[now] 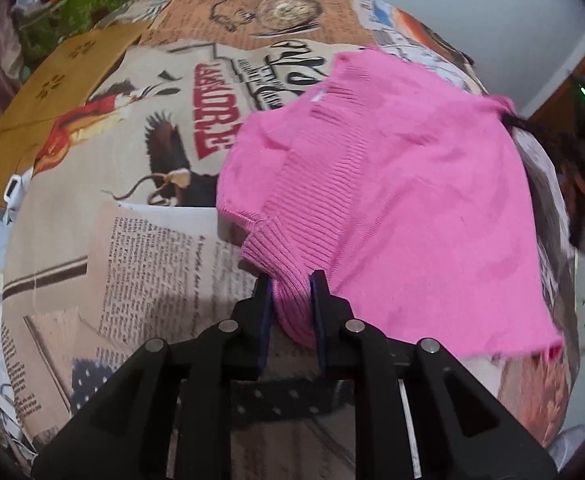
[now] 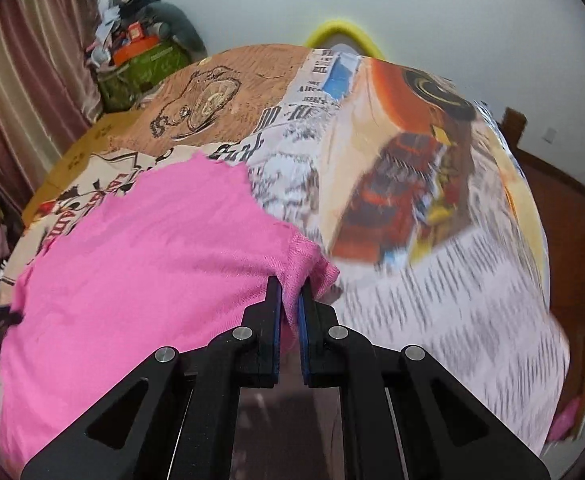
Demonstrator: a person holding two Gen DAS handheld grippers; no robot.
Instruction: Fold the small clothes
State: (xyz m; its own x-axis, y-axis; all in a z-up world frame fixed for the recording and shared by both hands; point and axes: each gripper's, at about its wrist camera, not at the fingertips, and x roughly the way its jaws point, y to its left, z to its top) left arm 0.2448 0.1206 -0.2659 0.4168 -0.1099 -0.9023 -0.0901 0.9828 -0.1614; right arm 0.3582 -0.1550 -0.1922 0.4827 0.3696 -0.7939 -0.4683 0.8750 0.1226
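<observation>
Left wrist: pink ribbed-knit sweater (image 1: 392, 184) spread flat, edges frayed.

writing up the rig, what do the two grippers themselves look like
Both match: the left gripper and the right gripper are matte black angular linkages with round silver pivot pins, triangular cut-outs in the outer arms, and blue pads lining the fingers. No cables, markings or sleeves show.
</observation>
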